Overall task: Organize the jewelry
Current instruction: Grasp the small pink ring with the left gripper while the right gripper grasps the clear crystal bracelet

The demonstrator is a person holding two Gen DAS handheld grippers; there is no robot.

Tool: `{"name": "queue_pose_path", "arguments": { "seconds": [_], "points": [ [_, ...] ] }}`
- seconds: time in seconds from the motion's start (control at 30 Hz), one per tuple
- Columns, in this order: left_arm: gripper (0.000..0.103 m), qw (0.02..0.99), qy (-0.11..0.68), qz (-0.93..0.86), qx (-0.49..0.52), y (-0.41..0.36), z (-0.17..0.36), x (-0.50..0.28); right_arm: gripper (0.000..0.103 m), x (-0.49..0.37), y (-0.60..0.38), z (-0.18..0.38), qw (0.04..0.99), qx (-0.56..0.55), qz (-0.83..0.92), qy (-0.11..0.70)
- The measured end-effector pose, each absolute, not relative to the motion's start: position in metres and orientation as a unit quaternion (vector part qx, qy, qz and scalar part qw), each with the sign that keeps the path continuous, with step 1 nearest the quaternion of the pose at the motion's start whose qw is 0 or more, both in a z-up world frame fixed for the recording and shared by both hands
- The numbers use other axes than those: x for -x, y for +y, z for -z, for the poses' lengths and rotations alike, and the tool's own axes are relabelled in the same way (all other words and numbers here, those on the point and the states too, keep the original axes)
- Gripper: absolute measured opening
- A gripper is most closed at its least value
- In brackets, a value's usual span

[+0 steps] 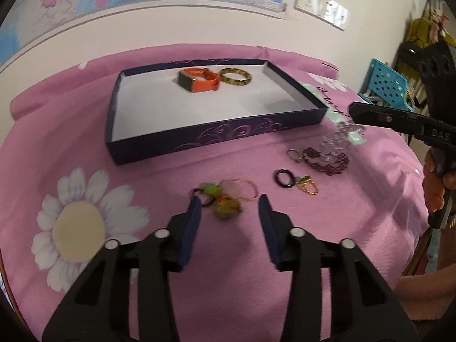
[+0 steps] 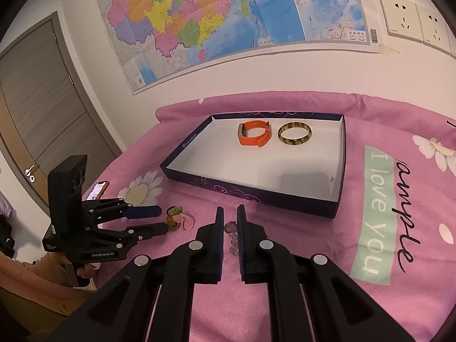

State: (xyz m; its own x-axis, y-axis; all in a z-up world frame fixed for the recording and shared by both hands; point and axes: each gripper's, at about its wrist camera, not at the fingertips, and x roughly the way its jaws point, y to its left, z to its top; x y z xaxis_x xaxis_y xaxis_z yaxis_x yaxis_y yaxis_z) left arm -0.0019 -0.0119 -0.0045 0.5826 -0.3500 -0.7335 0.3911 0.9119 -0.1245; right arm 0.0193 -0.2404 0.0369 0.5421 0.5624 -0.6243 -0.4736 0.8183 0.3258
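Note:
A dark purple box (image 1: 199,139) with a white floor lies on the pink cloth; it holds an orange watch (image 1: 199,81) and a brown bangle (image 1: 236,77). The box also shows in the right wrist view (image 2: 248,193), with the watch (image 2: 255,134) and the bangle (image 2: 295,133). My left gripper (image 1: 229,202) is open around a green and yellow hair-tie bundle (image 1: 225,203). My right gripper (image 2: 229,213) is nearly shut on a clear bead bracelet (image 2: 231,235); in the left wrist view (image 1: 353,111) it hangs over those beads (image 1: 339,136).
On the cloth to the right lie a dark red bead bracelet (image 1: 327,161), a black ring (image 1: 283,178), a gold ring (image 1: 307,188) and a small ring (image 1: 295,154). A phone (image 2: 98,189) lies at the left edge. A blue crate (image 1: 384,82) stands beyond the table.

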Motion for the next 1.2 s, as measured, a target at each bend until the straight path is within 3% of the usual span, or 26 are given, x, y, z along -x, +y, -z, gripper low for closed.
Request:
{"name": "queue_pose_path", "arguments": {
  "seconds": [0.17, 0.33, 0.63, 0.9, 1.2],
  "points": [
    [0.036, 0.892, 0.396, 0.215, -0.05, -0.025, 0.002, -0.006, 0.007, -0.021, -0.239, -0.034, 0.873, -0.062, -0.298, 0.38],
    [0.024, 0.883, 0.409, 0.22, -0.062, -0.031, 0.009, -0.019, 0.007, -0.02, -0.24, -0.03, 0.871, -0.066, -0.299, 0.385],
    [0.025, 0.876, 0.429, 0.216, -0.052, -0.024, 0.019, -0.024, 0.007, -0.024, -0.239, -0.027, 0.868, -0.07, -0.303, 0.387],
    [0.014, 0.879, 0.429, 0.206, -0.036, -0.021, 0.018, -0.025, 0.007, -0.025, -0.236, -0.032, 0.87, -0.068, -0.304, 0.381],
    [0.013, 0.886, 0.411, 0.212, -0.029, -0.021, 0.002, -0.019, 0.007, -0.028, -0.235, -0.041, 0.875, -0.062, -0.306, 0.369]
  ]
}}
